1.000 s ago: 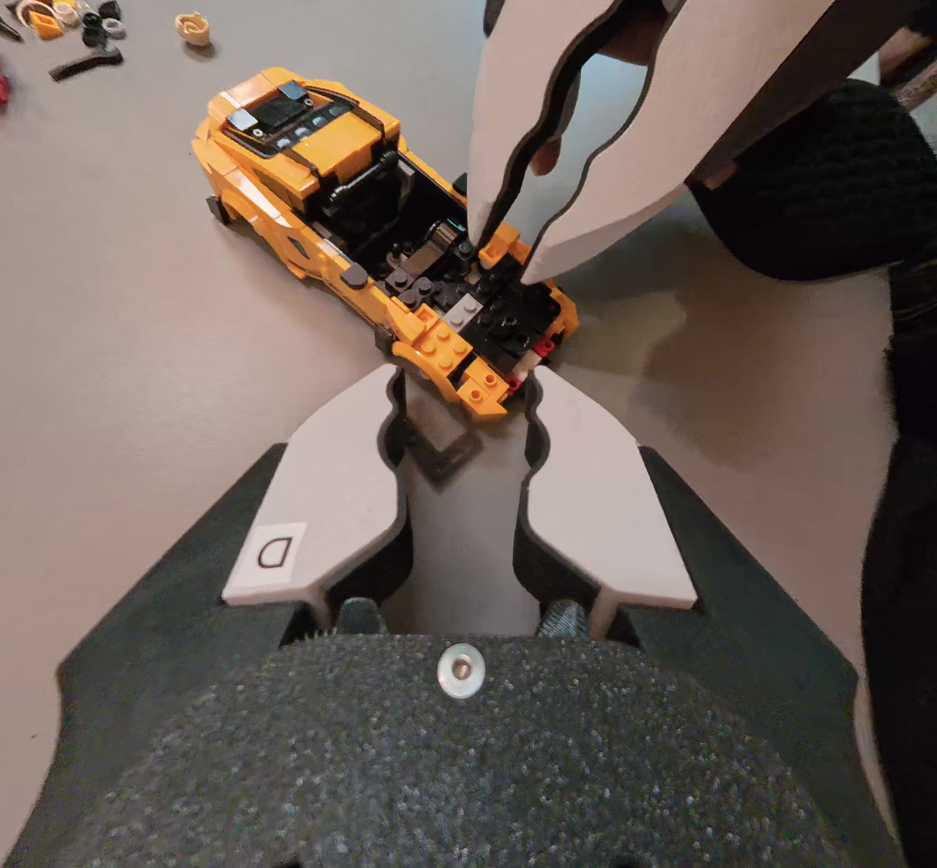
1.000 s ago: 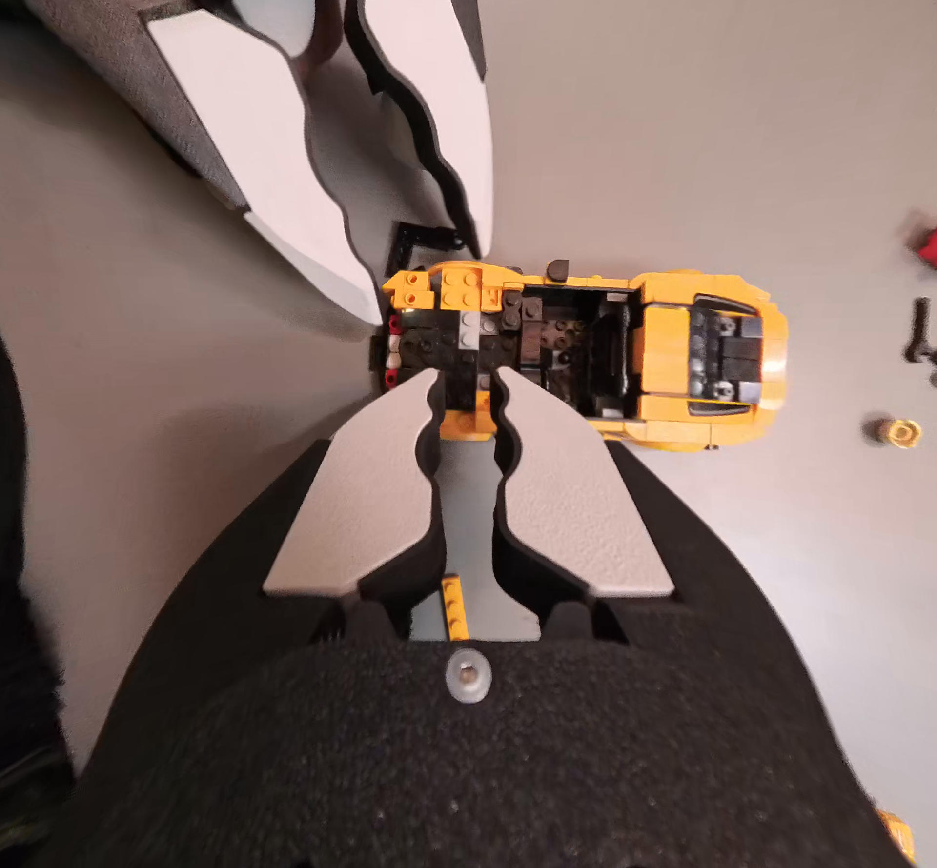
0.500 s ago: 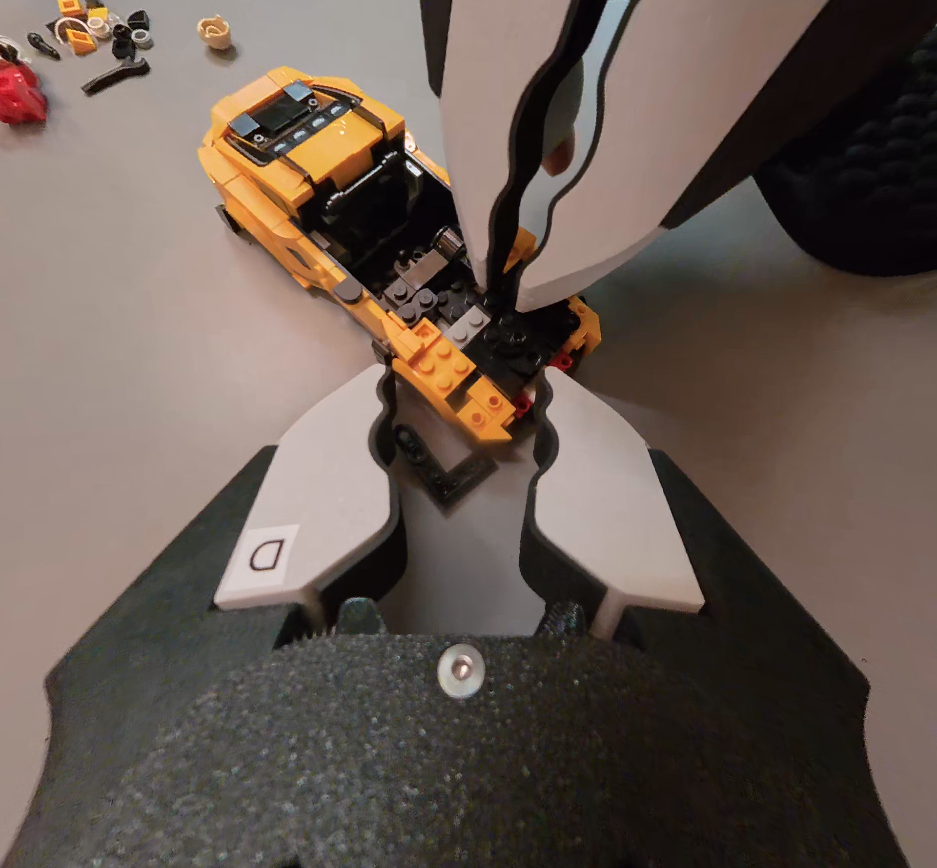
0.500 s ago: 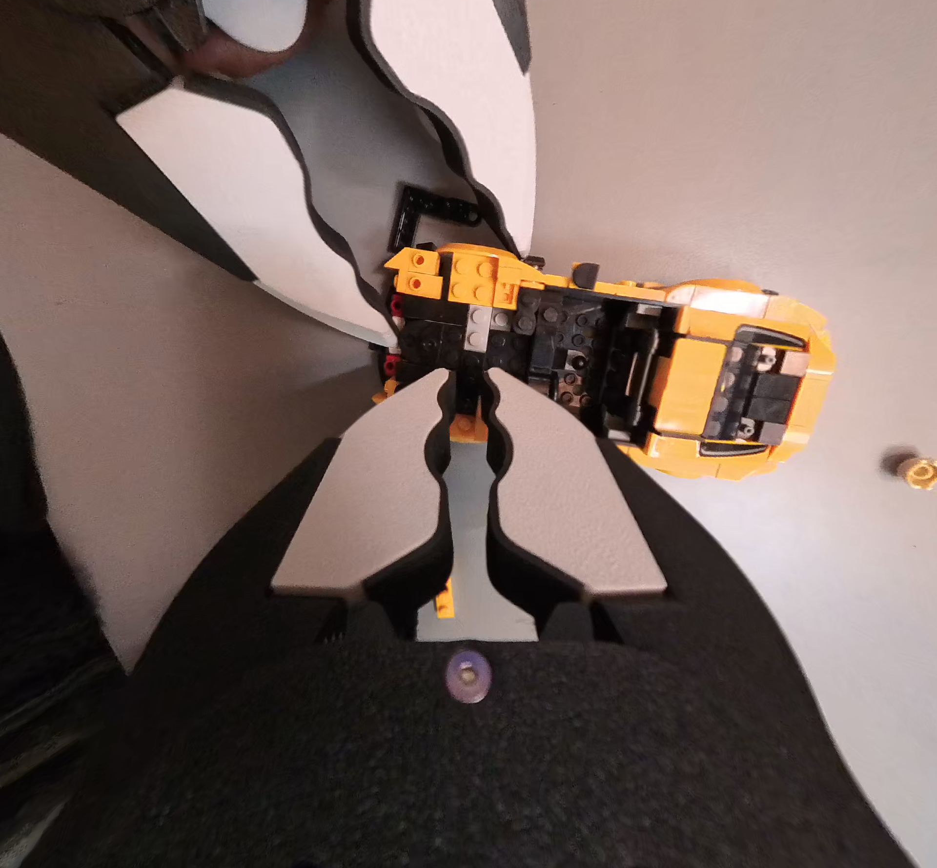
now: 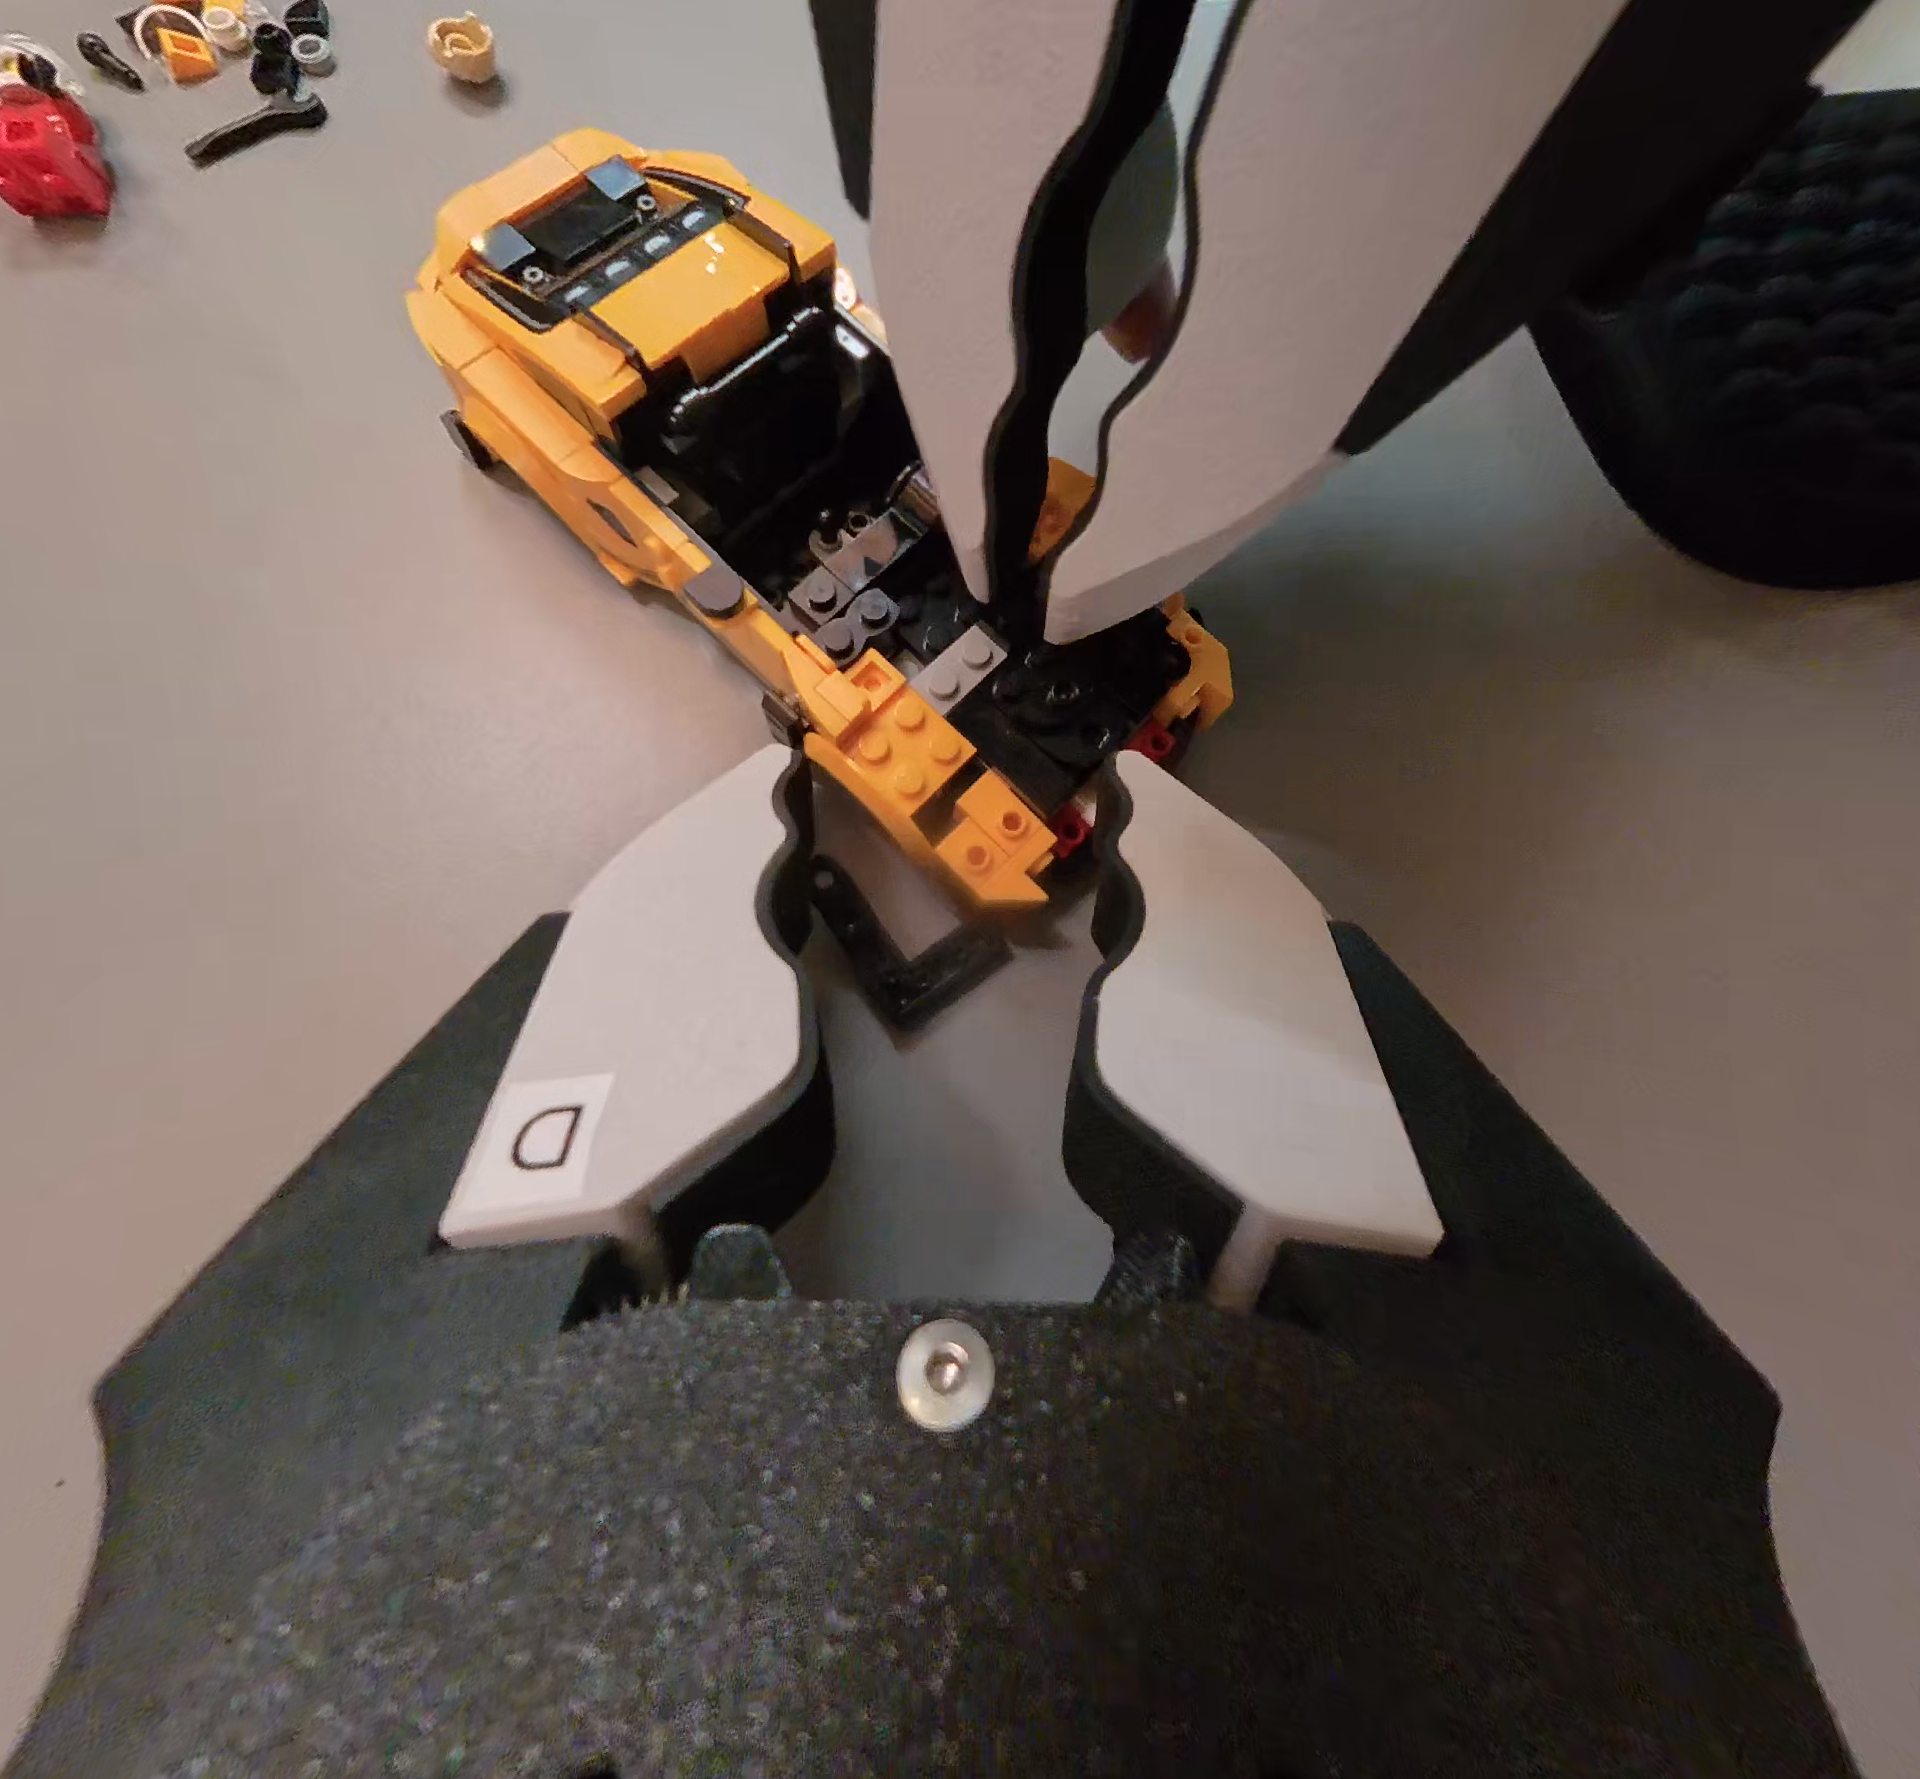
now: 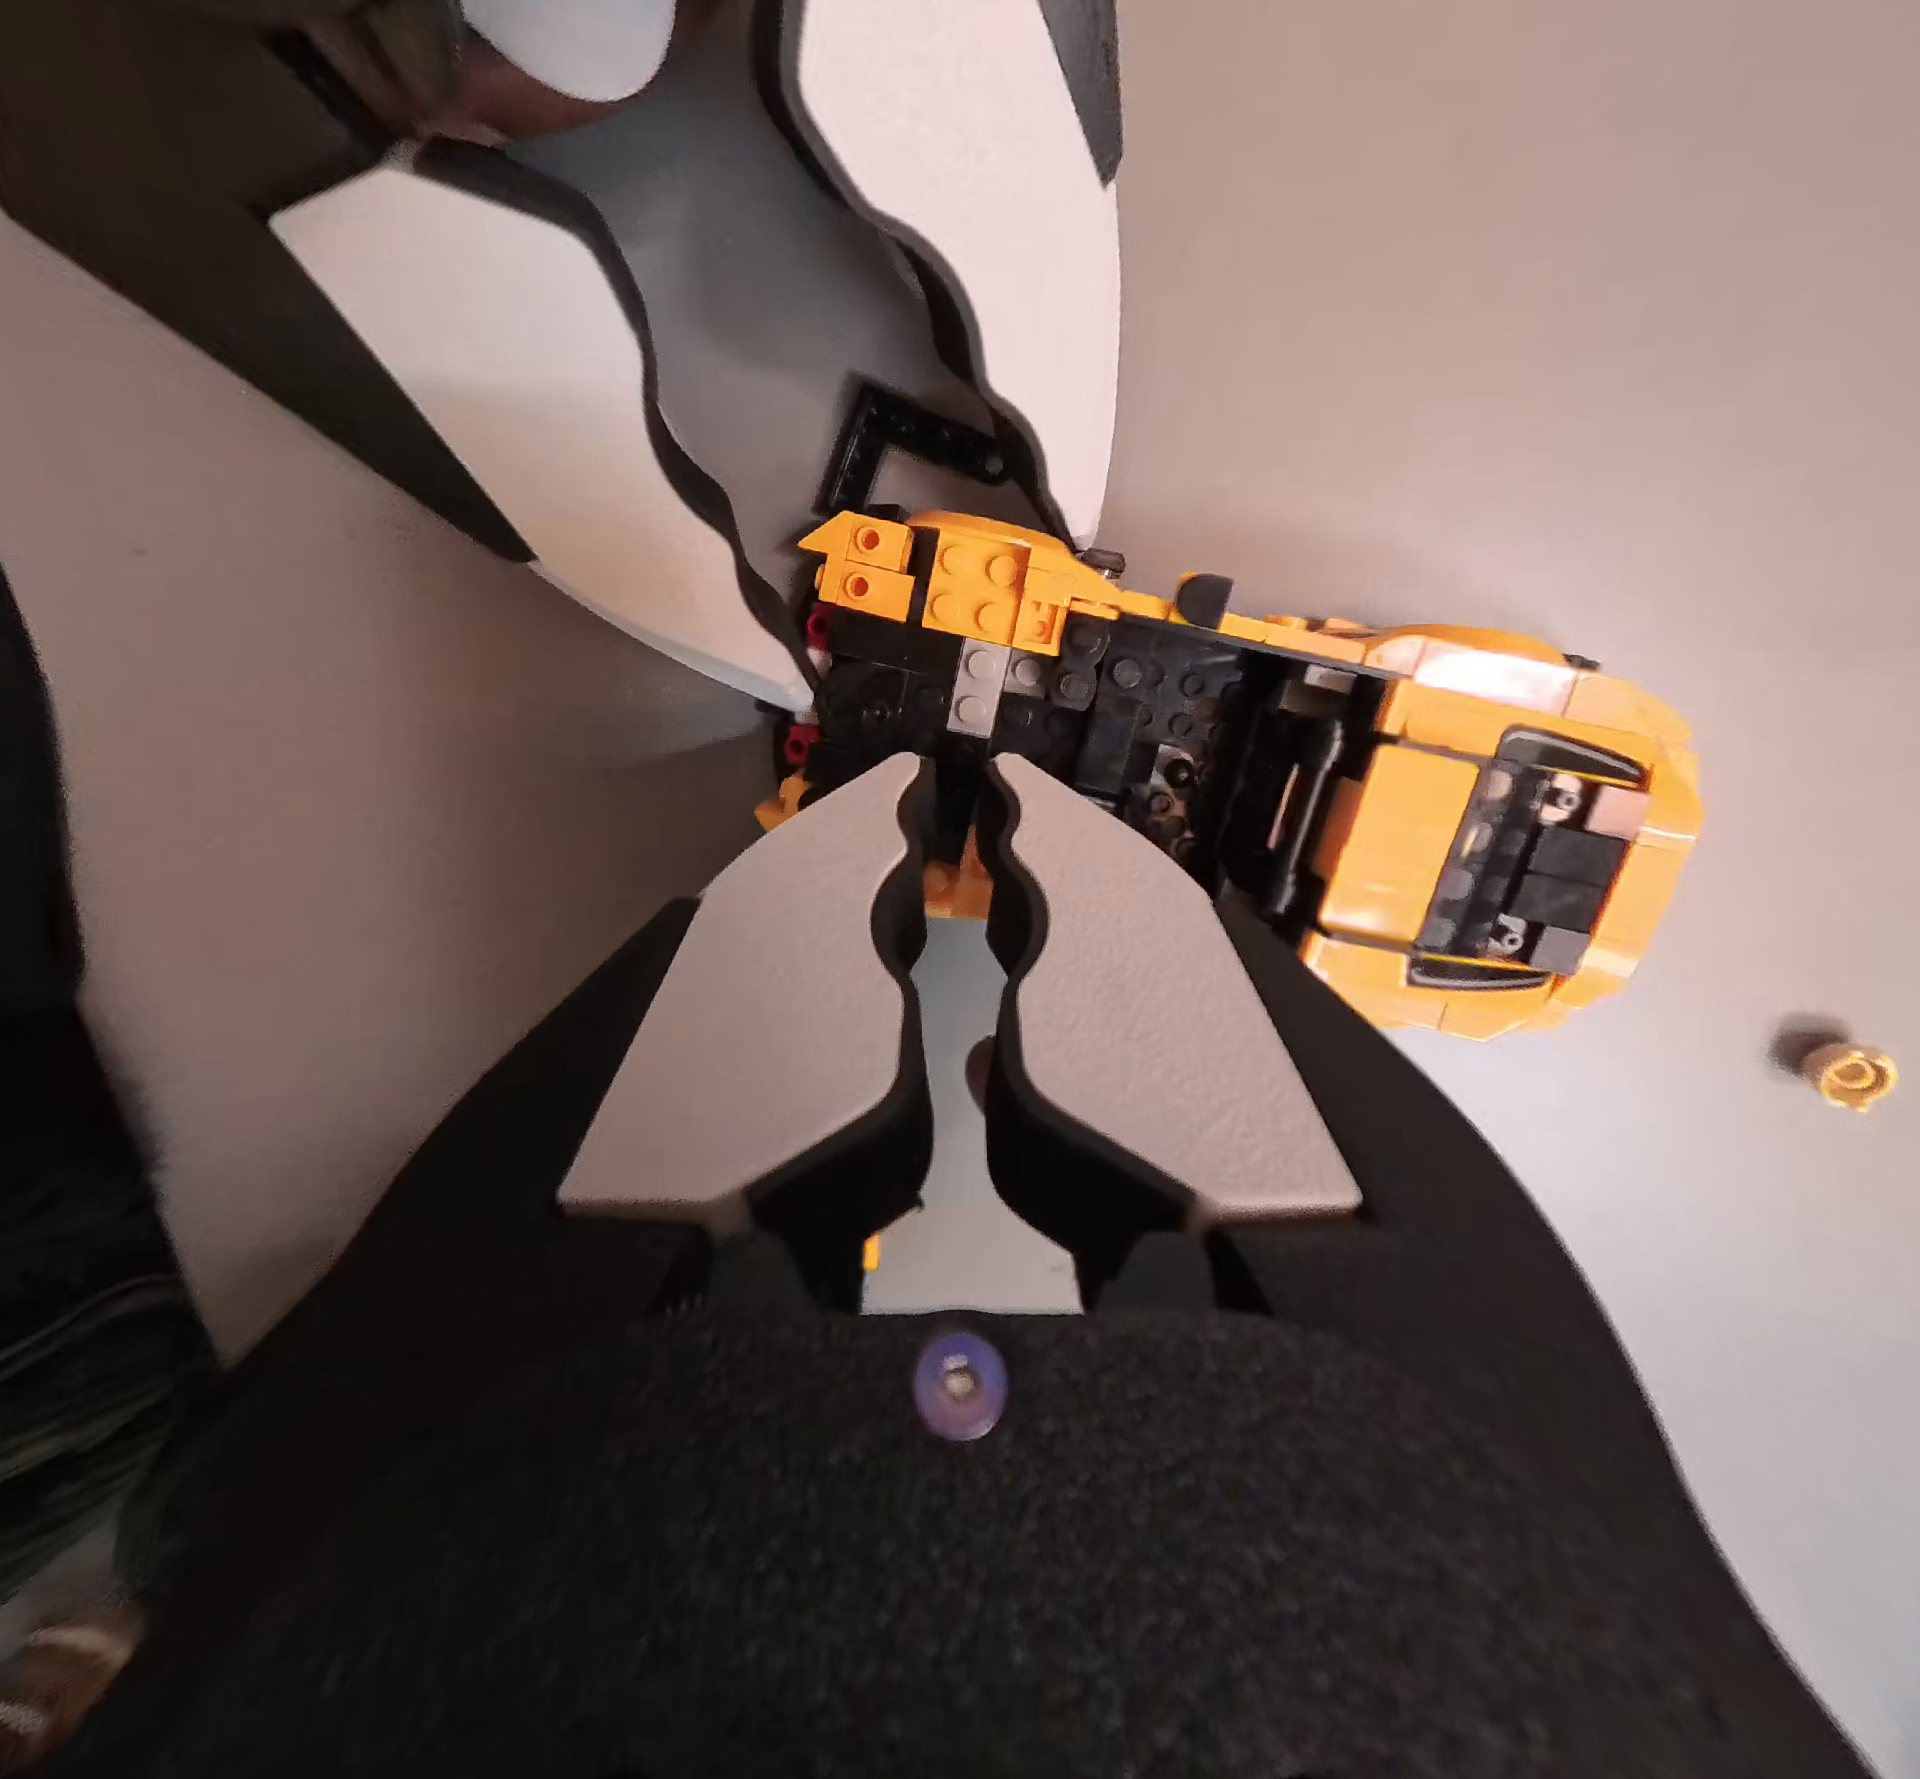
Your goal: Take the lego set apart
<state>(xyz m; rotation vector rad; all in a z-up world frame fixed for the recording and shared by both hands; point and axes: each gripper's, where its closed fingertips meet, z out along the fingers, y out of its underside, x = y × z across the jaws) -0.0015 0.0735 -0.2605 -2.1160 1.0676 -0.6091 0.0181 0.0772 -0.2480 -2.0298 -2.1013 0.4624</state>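
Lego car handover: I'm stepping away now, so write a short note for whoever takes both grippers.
Left gripper: jaws open, straddling the stripped rear end of the orange car, which sits on the grey table.
Right gripper: jaws nearly shut over the black bricks at the rear; whether they grip one cannot be told.
Done: rear bodywork off; a black L-shaped piece and loose parts lie apart.
Left: hood, sides, chassis.

Right gripper (image 6: 951, 779) fingertips cover whatever black part of the lego car (image 6: 1247, 753) sits between them, grip not discernible; loose pieces (image 5: 208, 46) by the left wrist view's top-left edge too small to identify, red piece (image 5: 47, 166) cut off by that edge.
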